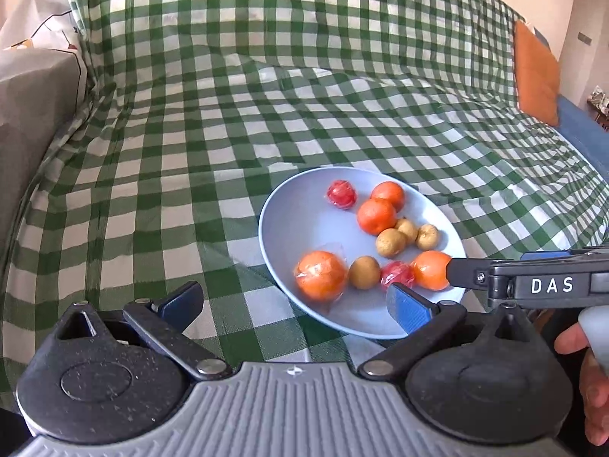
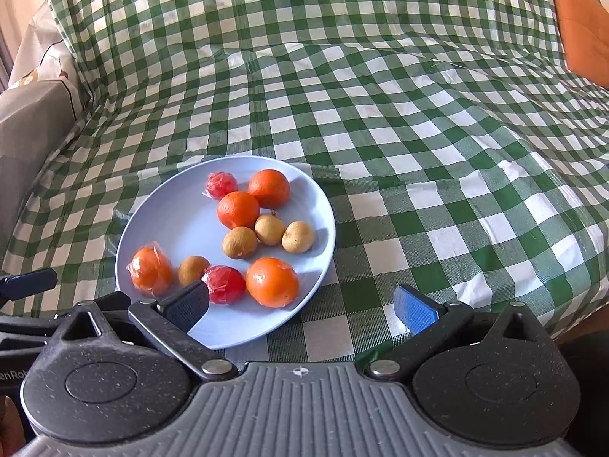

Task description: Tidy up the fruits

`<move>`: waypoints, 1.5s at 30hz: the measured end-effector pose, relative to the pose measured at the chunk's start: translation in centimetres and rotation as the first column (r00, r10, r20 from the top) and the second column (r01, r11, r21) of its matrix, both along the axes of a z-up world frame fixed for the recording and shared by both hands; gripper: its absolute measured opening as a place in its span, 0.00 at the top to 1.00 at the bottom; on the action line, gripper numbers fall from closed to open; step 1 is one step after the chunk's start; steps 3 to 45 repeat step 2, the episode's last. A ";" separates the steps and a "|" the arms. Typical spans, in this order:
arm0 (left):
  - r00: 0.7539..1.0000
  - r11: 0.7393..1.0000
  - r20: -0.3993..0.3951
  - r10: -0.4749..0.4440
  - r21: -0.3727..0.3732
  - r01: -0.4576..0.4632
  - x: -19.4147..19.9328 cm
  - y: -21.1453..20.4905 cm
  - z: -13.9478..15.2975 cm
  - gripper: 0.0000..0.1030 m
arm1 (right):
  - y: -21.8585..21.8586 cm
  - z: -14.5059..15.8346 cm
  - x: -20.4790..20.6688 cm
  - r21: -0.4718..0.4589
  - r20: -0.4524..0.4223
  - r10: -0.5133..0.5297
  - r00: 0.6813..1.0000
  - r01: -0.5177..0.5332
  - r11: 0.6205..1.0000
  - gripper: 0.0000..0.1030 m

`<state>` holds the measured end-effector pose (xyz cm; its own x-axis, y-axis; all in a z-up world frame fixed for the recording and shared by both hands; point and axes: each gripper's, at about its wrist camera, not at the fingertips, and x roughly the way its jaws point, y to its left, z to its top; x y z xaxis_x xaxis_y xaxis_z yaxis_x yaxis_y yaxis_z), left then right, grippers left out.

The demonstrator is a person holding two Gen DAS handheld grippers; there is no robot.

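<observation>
The round pale-blue plate holds orange mandarins, small tan longans and plastic-wrapped red fruits. It sits just ahead of both: left hand-held gripper and right hand-held gripper gape wide, holding nothing.

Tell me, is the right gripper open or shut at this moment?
Open. In its own view the right gripper has its two fingers spread wide, with nothing between them; the fruits lie on the blue plate.
</observation>
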<state>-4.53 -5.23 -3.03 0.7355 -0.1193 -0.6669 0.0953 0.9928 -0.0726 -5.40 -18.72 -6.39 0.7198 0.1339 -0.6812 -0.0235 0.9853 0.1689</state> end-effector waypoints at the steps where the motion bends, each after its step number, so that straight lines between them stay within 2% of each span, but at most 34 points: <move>1: 1.000 1.000 0.003 -0.001 -0.004 0.001 0.1 0.1 0.0 0.00 | 0.0 0.0 0.0 0.005 0.000 -0.002 1.000 0.002 1.000 0.01; 45: 1.000 1.000 0.003 -0.001 -0.008 0.001 0.2 0.1 0.0 0.00 | -0.1 0.0 0.1 0.009 0.000 -0.002 1.000 0.003 1.000 0.01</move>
